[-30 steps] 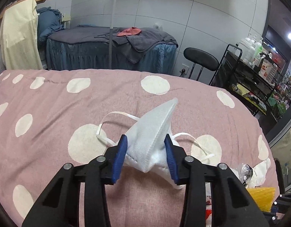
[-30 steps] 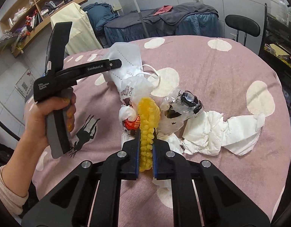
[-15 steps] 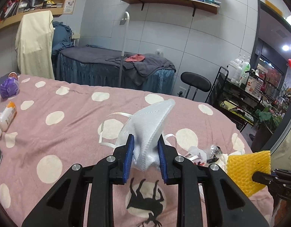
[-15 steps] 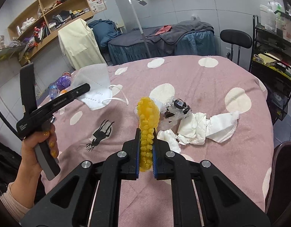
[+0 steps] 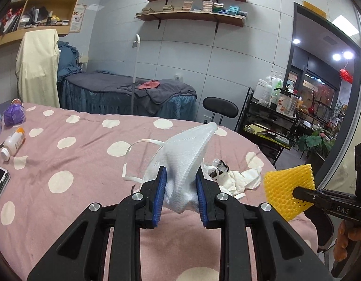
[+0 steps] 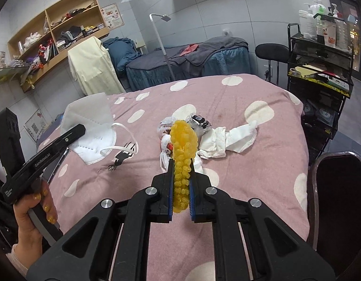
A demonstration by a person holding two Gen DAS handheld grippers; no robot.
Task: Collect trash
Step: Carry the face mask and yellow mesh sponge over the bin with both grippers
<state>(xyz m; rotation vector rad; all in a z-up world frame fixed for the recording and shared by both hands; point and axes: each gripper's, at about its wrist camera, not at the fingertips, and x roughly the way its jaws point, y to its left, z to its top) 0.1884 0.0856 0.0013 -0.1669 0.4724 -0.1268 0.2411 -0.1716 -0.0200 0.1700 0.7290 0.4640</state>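
A white folded mask (image 5: 187, 157) with flat white ear loops is pinched at its lower edge between the left tongs (image 5: 180, 187), lifted clear of the bed (image 5: 63, 164), its pointed end tilting up and away. A yellow foam net (image 6: 183, 154), squashed flat and standing on edge, is clamped in the right tongs (image 6: 181, 182), also off the bed. On the pink spotted cover lie crumpled white tissues (image 6: 229, 138), a clear crinkled wrapper (image 6: 200, 121) with dark print, and a small red-and-white wrapper (image 6: 166, 140), all bunched together.
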